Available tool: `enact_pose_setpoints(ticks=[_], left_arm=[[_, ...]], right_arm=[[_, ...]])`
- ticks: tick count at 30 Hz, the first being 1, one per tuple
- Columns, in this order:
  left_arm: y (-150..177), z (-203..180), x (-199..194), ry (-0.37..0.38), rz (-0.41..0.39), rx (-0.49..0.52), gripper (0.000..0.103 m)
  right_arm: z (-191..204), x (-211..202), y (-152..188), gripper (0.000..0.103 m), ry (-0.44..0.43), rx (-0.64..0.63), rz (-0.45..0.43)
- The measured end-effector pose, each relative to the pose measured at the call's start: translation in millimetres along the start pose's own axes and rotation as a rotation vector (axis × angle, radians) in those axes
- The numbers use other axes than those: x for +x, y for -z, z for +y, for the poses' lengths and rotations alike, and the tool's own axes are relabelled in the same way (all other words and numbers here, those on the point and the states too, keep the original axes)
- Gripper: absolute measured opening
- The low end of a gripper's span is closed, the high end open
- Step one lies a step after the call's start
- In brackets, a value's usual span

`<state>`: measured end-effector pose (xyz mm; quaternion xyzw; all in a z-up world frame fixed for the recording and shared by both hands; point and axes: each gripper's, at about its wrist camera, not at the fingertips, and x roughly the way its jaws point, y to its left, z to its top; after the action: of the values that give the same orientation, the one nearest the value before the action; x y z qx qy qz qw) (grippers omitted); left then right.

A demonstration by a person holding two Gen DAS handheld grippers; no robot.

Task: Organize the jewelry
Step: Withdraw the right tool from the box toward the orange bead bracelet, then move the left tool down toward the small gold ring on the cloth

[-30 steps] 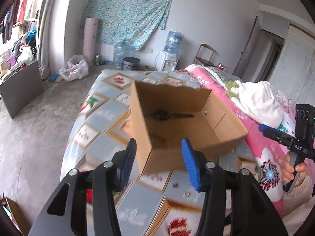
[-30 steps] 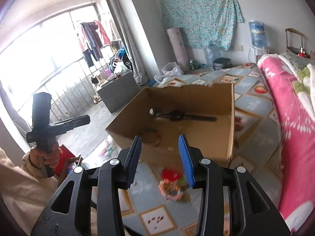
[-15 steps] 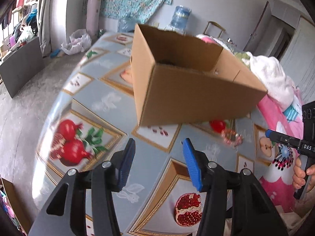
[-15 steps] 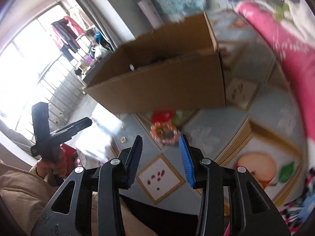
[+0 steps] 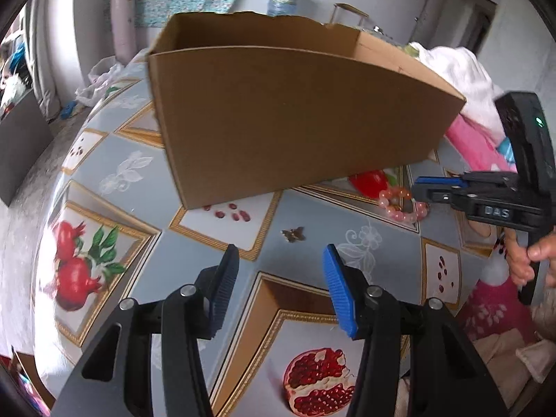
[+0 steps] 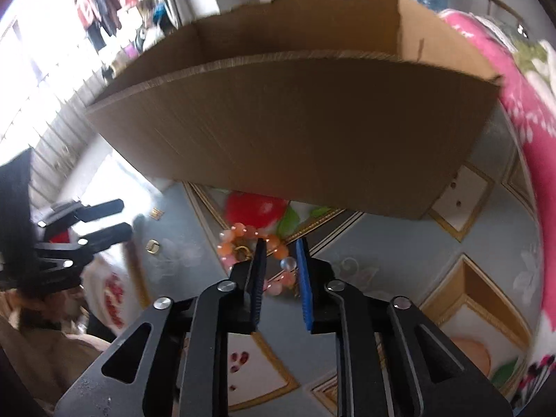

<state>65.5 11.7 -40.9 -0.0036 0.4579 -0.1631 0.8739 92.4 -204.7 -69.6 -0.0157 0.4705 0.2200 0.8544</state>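
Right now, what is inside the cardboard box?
Only the bare inner walls near the rim of the cardboard box show. Its front wall covers the floor from both views, so the contents cannot be seen.

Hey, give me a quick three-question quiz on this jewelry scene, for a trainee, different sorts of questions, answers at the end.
1. What lies between the fingers of the right gripper? A, a spoon. B, the bead bracelet. C, a key.
2. True or false: the bracelet lies inside the cardboard box.
3. Fill in: the small metal charm lies just ahead of the ___ gripper.

Key: 1 B; its jaws have just been closing around the beads, not yet pinching. 2 false; it lies on the tablecloth before the box. 3 left; the left gripper is open.
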Motion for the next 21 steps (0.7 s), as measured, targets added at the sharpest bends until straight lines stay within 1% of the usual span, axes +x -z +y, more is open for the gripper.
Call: enact_pose_setpoints(ticks=[3,4,9,17,19,21], left_arm=[[-1,-5,3,0.009,0.001,0.033,0.049],[-2,-6,5,0.012,0.002,0.038,0.049],[-1,-7,10,0.033,0.002,0.047,0.049],[3,-14,11,0.086,-0.001,0.092,0.049],[4,-15,11,0.090,-0.001,0.101,0.049],[4,-16,11,0.096,-0.002,0.105,0.049]], right_arm=[[2,4,-2,0.011,0.010,-0.020,0.014],[3,5,-2,0.007,0.016,-0.023,0.017],[10,4,-7,0.007,-0.012,-0.008,0.000],[18,-30,-23,0.007,-0.142,0.058,-0.101],[14,-39,-28,0.007,-0.155,0.081,-0.127],[10,-44,-33,0.007,-0.135,0.093,-0.141]])
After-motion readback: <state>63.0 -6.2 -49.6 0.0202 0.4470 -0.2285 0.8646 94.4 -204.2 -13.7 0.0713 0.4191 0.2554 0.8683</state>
